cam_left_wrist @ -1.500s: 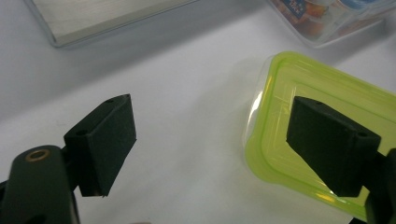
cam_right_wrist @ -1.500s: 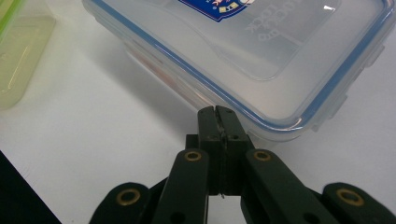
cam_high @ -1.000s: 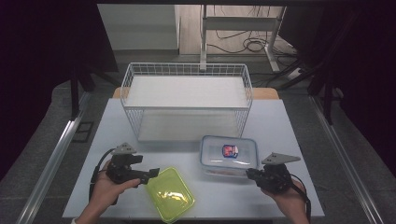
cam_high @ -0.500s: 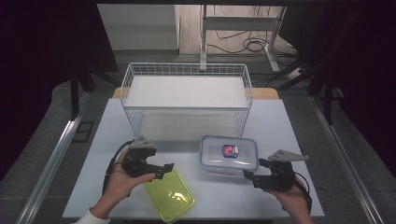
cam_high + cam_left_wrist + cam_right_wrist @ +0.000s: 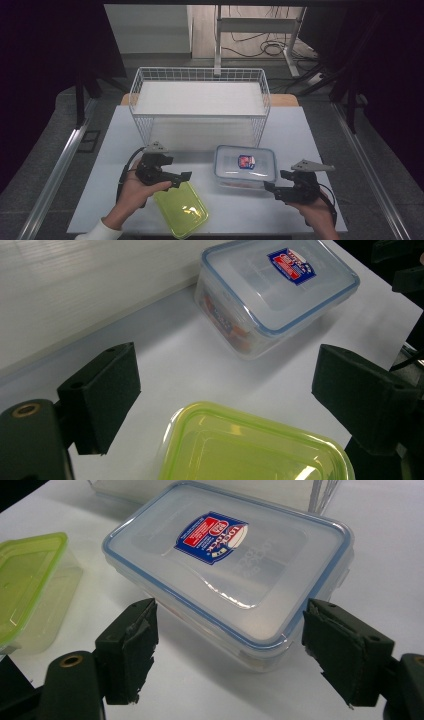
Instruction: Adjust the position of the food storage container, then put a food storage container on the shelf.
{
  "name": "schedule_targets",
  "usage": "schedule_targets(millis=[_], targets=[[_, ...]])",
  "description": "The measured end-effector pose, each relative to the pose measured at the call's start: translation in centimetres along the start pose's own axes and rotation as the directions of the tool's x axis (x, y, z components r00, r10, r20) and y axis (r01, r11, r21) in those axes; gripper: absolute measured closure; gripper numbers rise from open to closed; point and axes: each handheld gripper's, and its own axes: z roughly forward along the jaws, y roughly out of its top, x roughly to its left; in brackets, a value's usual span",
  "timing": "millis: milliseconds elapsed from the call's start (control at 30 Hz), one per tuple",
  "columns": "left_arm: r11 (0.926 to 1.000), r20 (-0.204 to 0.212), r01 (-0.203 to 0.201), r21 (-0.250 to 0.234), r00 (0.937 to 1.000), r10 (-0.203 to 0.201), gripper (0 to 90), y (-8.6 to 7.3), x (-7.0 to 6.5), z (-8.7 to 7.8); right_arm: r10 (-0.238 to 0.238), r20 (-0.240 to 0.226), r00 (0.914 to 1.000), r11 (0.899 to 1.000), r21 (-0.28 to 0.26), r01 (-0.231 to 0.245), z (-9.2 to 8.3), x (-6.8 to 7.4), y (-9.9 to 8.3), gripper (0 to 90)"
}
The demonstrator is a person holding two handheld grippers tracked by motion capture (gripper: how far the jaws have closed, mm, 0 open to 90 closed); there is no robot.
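A clear container (image 5: 245, 167) with a blue-rimmed lid and a red and blue label stands right of centre on the white table (image 5: 300, 130). The container (image 5: 230, 565) has its near end between the jaws of my right gripper (image 5: 230, 610), which have just been opening; there is a gap on each side. That right gripper (image 5: 270, 187) sits just right of the box. A green-lidded container (image 5: 181, 210) lies at the front. My left gripper (image 5: 186, 176) is open at its far edge, and the green lid (image 5: 250, 450) shows low between the jaws of the left gripper (image 5: 225, 370).
A white wire basket (image 5: 200, 100) stands at the back of the table, just behind both containers. Metal rails run along the floor on either side. A desk frame with cables stands beyond the basket.
My left hand has carried its gripper to the right and a little farther away, up to the green container. The right gripper's jaws stand wider apart than a second ago; that hand has stayed put.
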Motion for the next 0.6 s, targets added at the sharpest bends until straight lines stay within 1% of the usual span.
schedule_targets(millis=[133,300,433,500,533,600], targets=[[1.0000,0.003,-0.005,0.009,1.0000,0.004,11.8,0.1,-0.1,0.5,-0.004,0.002,1.0000,1.000,0.008,0.004,0.0,0.0,0.1,22.7],[0.9998,0.016,-0.009,0.017,0.9998,0.009,11.4,0.9,-0.5,1.4,0.003,0.002,1.0000,1.000,0.010,-0.003,0.1,0.0,0.8,22.0],[0.9997,0.038,0.005,0.024,0.9993,-0.006,11.0,1.7,-0.7,2.3,0.003,0.001,1.0000,1.000,0.011,-0.003,0.2,0.0,1.0,22.0],[0.9994,0.044,0.019,0.029,0.9988,-0.020,10.8,2.5,-0.8,3.0,0.004,0.000,1.0000,1.000,0.011,-0.004,0.2,-0.1,1.2,22.0],[0.9994,0.044,0.019,0.029,0.9988,-0.020,10.7,2.5,-0.8,3.0,0.003,0.000,1.0000,1.000,0.007,-0.003,0.2,-0.1,1.2,22.0],[0.9991,0.048,0.024,0.035,0.9985,-0.026,10.4,3.1,-0.9,3.5,0.010,-0.001,0.9999,1.000,0.004,-0.010,0.1,-0.2,1.2,22.0]])
